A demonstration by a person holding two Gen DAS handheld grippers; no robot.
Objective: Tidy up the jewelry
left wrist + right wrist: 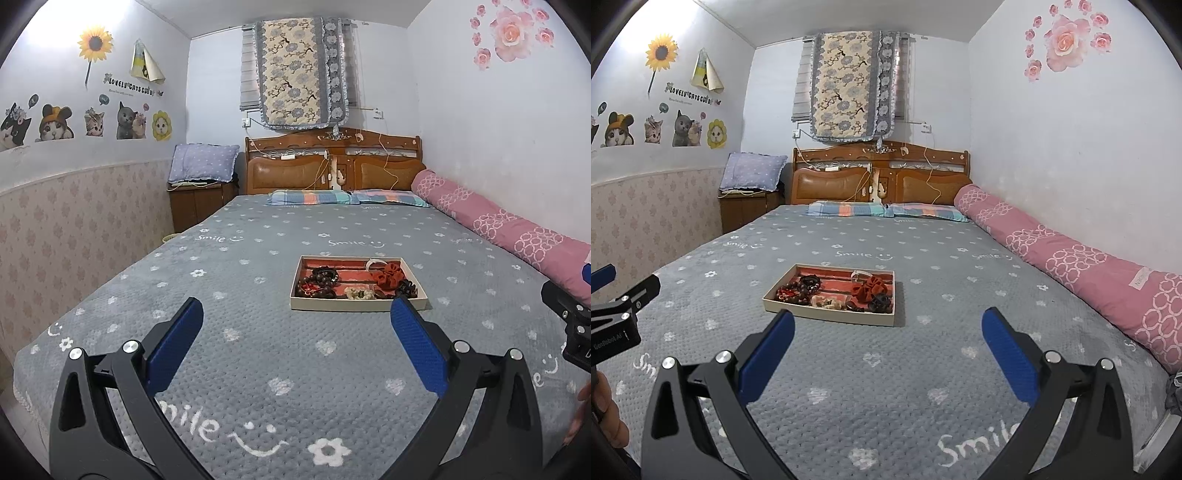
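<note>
Jewelry tray sits mid-bed on the grey blanket, beads, red scrunchie and clips all piled inside. Left gripper and right gripper both gape wide, holding nothing. Could be pre-sort or finished, honestly can't tell.

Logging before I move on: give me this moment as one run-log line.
left gripper: open, empty | right gripper: open, empty | tray: on bed, holds bead bracelets, red scrunchie | contact: none
</note>
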